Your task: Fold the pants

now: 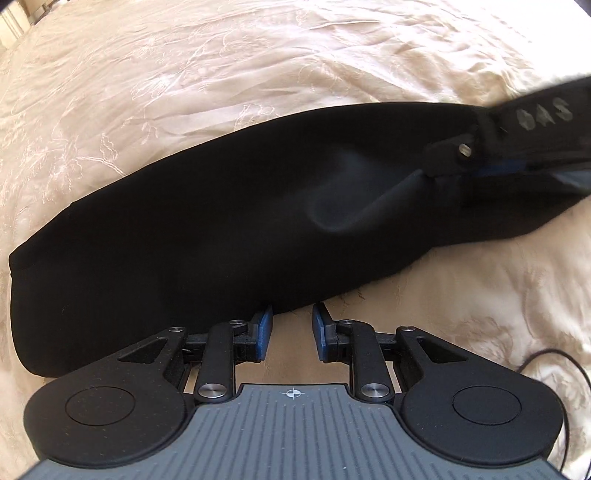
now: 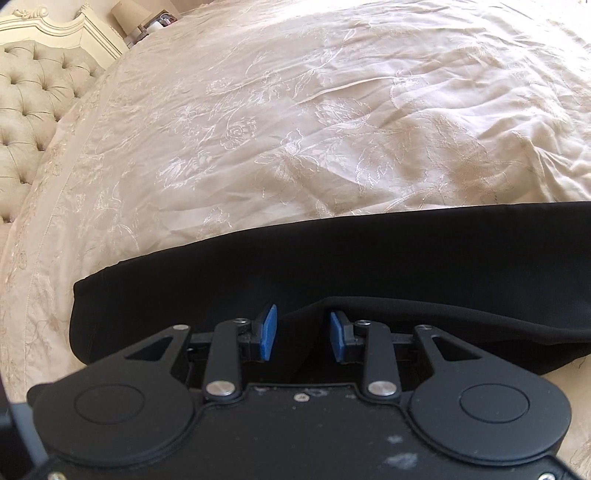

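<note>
Your black pants (image 1: 207, 229) lie as a long folded band across the cream embroidered bedspread (image 1: 184, 74), running from lower left to upper right in the left wrist view. Your left gripper (image 1: 292, 325) sits at the near edge of the pants with its jaws apart; only bedspread shows in the gap, and the left blue pad (image 1: 264, 332) just meets the fabric's edge. Nothing is held there.

Your right gripper (image 2: 303, 330) is over the near part of the pants (image 2: 369, 258), jaws apart, with a raised ridge of cloth passing between the pads. They do not press on it, as far as the view shows. In the left wrist view this gripper (image 1: 443, 173) enters from the right, blurred; its fingertips merge with the dark fabric, so the contact is hard to read there.

The right end of the pants is cut off in both views. A tufted headboard (image 2: 33, 103) and a lamp (image 2: 129, 14) sit far left, and a thin cable (image 1: 546, 360) lies on the bedspread at right.
</note>
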Tool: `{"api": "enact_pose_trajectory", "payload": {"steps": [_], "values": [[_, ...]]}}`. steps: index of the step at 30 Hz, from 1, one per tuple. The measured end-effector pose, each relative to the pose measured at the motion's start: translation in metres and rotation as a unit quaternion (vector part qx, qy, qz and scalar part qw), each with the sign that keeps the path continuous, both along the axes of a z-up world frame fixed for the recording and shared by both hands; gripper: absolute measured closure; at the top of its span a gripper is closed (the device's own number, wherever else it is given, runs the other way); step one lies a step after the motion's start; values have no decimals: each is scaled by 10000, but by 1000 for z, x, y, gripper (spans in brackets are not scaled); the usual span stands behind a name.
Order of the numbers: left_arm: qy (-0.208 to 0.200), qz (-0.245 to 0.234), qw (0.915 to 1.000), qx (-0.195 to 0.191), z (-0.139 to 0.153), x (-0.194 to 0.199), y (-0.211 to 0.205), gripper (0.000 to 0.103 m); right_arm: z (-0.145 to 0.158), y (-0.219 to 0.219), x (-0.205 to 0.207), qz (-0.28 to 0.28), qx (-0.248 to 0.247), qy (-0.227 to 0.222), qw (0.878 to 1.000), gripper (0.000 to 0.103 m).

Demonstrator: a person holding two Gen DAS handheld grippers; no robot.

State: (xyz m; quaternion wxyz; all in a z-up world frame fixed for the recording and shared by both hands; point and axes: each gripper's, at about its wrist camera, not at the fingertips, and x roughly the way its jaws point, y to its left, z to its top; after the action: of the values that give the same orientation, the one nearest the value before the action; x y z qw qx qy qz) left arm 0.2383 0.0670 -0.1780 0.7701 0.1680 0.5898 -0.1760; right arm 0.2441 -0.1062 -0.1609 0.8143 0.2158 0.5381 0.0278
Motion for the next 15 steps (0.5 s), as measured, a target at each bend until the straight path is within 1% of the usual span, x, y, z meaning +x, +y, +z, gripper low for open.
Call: {"api": "enact_pose_trajectory", "payload": {"steps": [3,6,11,13,15], "values": [[133,202,9996,-156,5,16,4,80,6,1,-16,216,4,-67,9997,68],[284,287,9988,-274,13,27,10,80,7,12,-38,643,-128,-113,9978,66],[369,284,9983,-338,21,33,20,80,-5,46,-62,1437,-478,-175,9883,65],[356,251,9985,-318,21,33,20,80,-11,55,-63,1527,-529,-273,9865,65],[342,218,9987,-293,20,34,19,80,-16,60,-59,1484,-502,-399,9868,65]]}}
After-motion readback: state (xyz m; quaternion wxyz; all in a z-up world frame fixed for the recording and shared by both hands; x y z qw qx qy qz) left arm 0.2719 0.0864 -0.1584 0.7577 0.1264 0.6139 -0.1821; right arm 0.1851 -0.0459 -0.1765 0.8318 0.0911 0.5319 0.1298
